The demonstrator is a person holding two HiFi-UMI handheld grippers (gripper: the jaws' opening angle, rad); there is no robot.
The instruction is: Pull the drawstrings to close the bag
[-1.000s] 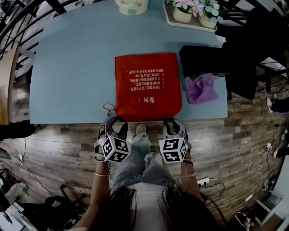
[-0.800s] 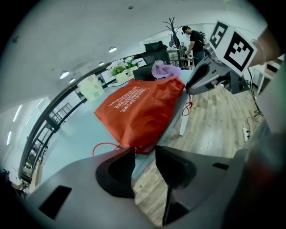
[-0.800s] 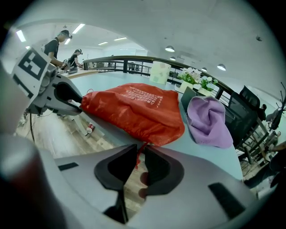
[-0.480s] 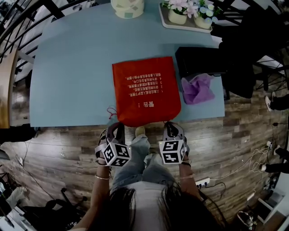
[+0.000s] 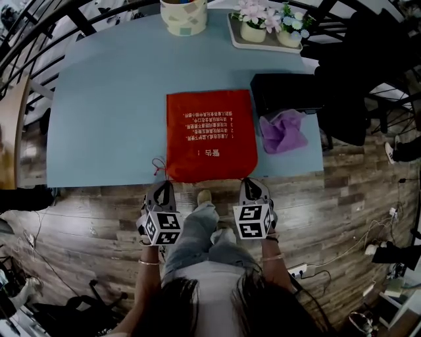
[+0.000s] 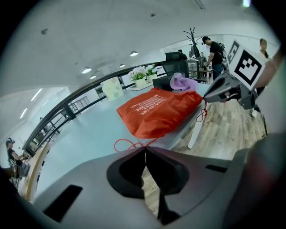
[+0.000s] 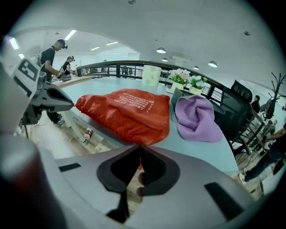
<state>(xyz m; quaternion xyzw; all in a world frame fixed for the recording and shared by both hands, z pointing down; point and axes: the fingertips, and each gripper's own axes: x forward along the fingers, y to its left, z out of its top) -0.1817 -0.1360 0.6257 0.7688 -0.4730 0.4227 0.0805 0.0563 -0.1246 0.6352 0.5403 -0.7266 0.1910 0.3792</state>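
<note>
The left gripper (image 5: 161,189), lower left, is clamped on the left drawstring (image 6: 128,144). The red bag (image 5: 210,135) lies mid-frame at the table's (image 5: 99,99) near edge. The right gripper (image 5: 254,186) is shut on the right drawstring (image 7: 140,164). The bag could be dragged off by uneven pulls. The left jaws, wide apart 1 second ago, have just been closing.

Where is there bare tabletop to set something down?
On the table, the widest bare patch lies left of the red bag. Another runs between the bag and the far cup. The right side is crowded: black case, purple cloth, flower tray.
</note>
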